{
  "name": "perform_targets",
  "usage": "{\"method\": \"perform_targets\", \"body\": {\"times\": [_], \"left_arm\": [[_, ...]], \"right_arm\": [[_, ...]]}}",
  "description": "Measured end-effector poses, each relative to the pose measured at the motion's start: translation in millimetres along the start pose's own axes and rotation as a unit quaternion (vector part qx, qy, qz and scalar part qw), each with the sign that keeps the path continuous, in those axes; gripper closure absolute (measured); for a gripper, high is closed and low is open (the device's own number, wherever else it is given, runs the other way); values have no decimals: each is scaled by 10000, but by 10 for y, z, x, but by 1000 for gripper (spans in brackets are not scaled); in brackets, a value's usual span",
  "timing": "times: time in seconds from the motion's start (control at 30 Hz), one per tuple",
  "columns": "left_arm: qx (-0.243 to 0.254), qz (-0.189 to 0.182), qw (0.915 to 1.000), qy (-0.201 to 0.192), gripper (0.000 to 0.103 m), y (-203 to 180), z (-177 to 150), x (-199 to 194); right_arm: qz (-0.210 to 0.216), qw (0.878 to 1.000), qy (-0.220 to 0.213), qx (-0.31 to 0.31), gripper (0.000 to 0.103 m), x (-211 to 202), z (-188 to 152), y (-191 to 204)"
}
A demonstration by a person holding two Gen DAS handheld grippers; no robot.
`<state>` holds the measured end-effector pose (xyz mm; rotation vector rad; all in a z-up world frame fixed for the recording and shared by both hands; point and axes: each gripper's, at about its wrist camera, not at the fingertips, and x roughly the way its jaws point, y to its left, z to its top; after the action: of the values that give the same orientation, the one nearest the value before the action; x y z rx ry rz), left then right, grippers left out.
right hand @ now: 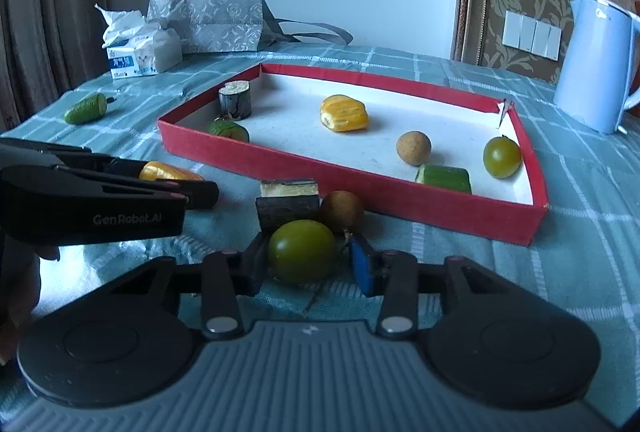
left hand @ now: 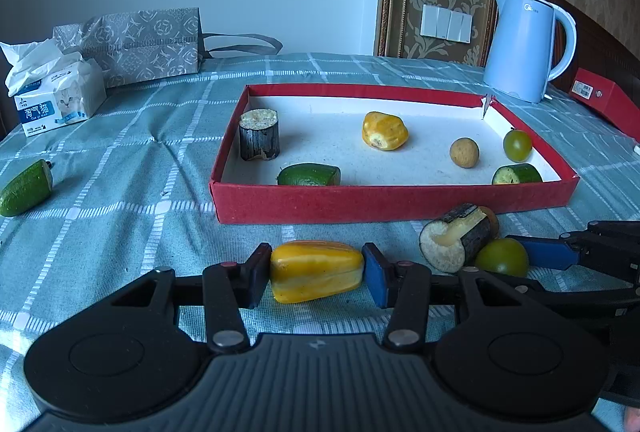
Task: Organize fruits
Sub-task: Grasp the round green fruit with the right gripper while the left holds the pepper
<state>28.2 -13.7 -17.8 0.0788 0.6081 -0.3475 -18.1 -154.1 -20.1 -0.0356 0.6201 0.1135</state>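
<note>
Left wrist view: left tool [left hand: 316,272] grips a yellow fruit piece [left hand: 316,270] just before the red tray [left hand: 394,201].
On the checked bench [right hand: 580,232], the right tool [right hand: 308,258] brackets a green round fruit [right hand: 302,250]; its blue pad [right hand: 361,264] stands slightly off, so the grip is unclear.

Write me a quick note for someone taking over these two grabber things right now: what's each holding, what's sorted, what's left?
Left hand-held gripper: shut on the yellow fruit piece, low over the tablecloth.
Right hand-held gripper: around the green round fruit; a small gap shows at its blue pad, so not yet gripped.
Done: six pieces lie in the red tray.
Left: those two, the dark-barked chunk, the brown round fruit beside it, and the green piece far left near the tissue pack.
</note>
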Motion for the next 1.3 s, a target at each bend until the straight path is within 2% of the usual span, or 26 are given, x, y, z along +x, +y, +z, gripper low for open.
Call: {"method": "perform_targets", "body": {"times": [0.37, 1.0, 1.3], "left_arm": [[-2, -2, 10000, 1, 55, -2, 0, -3], [4, -2, 10000, -14, 55, -3, -4, -11], [120, 69, 9999, -15, 55, -37, -7, -4]], "right_arm": [[-16, 9999, -72, 114, 70, -49, -18, -17], [16, 9978, -210, 633, 70, -245, -116, -298], [-91, 9935, -476, 1030, 70, -370, -136, -506]]}}
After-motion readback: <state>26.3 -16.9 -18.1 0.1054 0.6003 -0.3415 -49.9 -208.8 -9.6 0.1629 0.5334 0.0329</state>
